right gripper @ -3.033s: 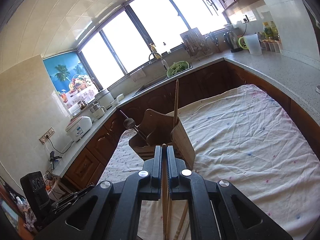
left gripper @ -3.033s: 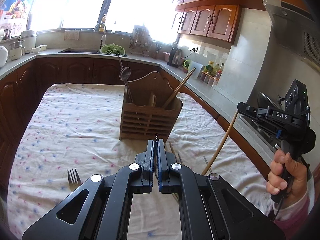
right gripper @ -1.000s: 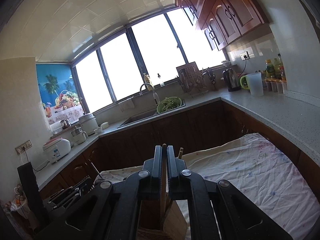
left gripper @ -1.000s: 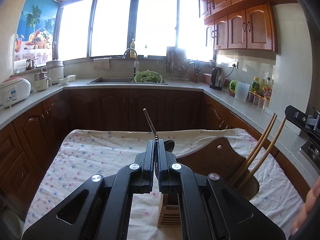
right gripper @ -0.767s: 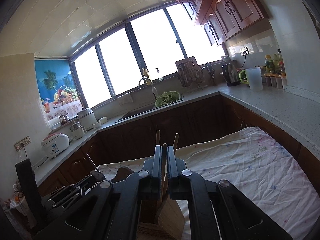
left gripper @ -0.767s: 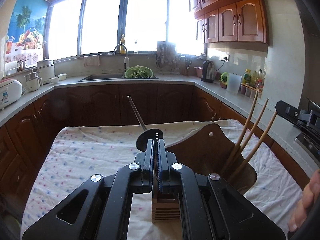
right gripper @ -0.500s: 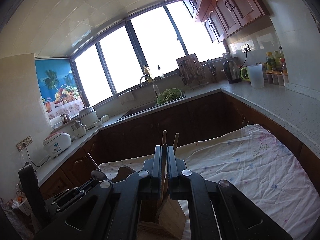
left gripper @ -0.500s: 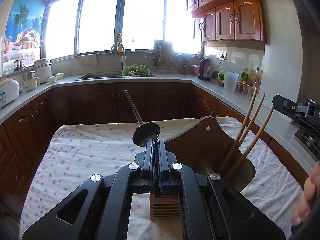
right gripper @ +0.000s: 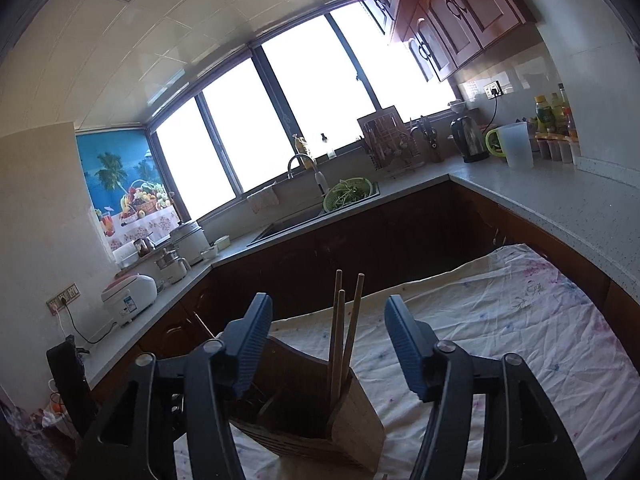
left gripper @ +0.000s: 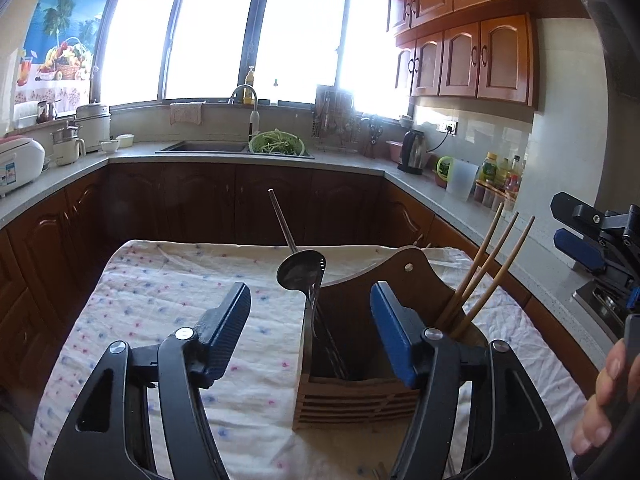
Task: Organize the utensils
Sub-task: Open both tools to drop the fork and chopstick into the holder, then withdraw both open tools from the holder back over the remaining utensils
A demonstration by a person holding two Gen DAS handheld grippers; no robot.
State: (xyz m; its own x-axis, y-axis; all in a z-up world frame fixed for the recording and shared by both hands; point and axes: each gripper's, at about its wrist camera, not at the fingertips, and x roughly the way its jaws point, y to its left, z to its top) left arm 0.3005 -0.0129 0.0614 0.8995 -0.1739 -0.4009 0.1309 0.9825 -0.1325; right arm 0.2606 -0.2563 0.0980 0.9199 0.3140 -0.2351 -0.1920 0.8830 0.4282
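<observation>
A wooden utensil holder (left gripper: 360,384) stands on the flowered cloth (left gripper: 168,304). A metal spoon (left gripper: 302,273) stands bowl-up in its left compartment beside other metal handles. Three wooden chopsticks (left gripper: 490,258) lean in its right compartment. My left gripper (left gripper: 310,306) hangs just above the holder; its jaws are opening and the pads touch nothing. In the right wrist view the chopsticks (right gripper: 340,332) rise from the holder (right gripper: 316,416) between the opening jaws of my right gripper (right gripper: 326,314), free of both pads. The right gripper (left gripper: 588,240) also shows at the left view's right edge.
A person's hand (left gripper: 604,396) grips the right tool's handle. Dark wooden cabinets (left gripper: 240,200) and a grey counter (right gripper: 560,200) ring the table, with a sink (left gripper: 204,146), a green colander (left gripper: 278,145), a kettle (right gripper: 468,138) and bottles (left gripper: 500,172).
Both grippers went from shut to wide apart. The right one let go of a chopstick, which now stands in the holder with the other two. The left jaws let go over the metal utensils.
</observation>
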